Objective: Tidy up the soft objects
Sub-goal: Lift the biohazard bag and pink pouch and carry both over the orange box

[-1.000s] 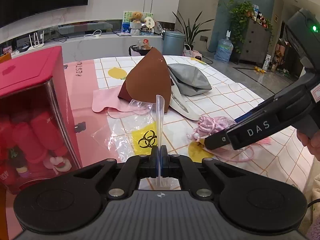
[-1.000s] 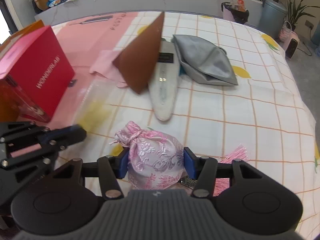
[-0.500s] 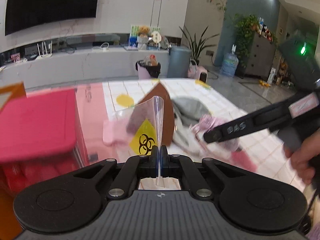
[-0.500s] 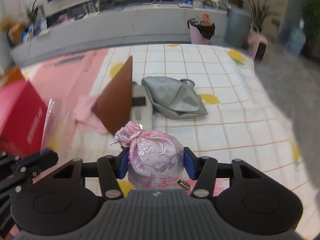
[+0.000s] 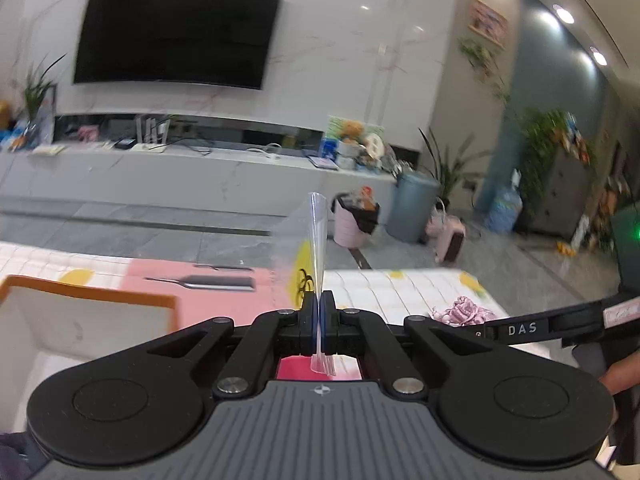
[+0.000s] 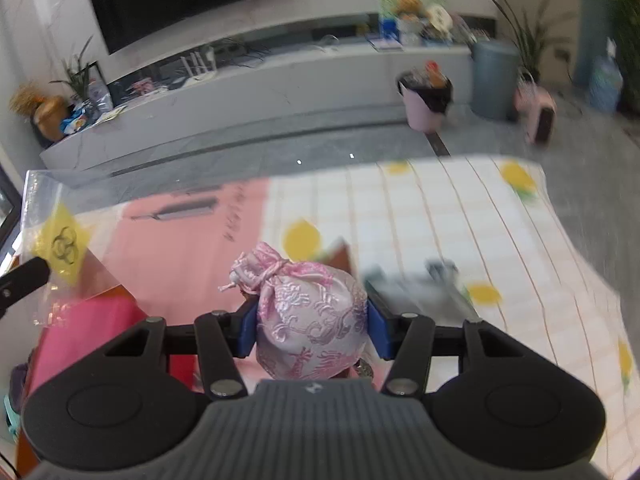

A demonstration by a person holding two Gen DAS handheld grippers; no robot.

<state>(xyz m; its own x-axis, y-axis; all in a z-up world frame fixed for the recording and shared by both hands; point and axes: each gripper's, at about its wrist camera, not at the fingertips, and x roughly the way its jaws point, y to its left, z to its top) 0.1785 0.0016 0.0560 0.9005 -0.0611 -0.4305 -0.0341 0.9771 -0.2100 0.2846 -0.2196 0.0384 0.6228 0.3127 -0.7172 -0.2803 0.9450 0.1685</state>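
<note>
our left gripper (image 5: 319,320) pinches the clear bag (image 6: 60,240) edge, our right gripper (image 6: 312,330) squeezes the pink pouch (image 6: 310,320), which may snag the bag's seemingly closed mouth.

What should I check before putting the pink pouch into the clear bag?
1. Left claw shut on the clear bag: ok.
2. Right claw shut on the pink pouch, blue pads against both sides: ok.
3. Bag mouth open: cannot tell; its edge is pinched flat.
4. Pouch drawstring tied: ok, neck looks cinched.
5. Pouch near the bag: not ok; the bag hangs far to its left.
6. Sharp view: not ok, motion blur.
</note>
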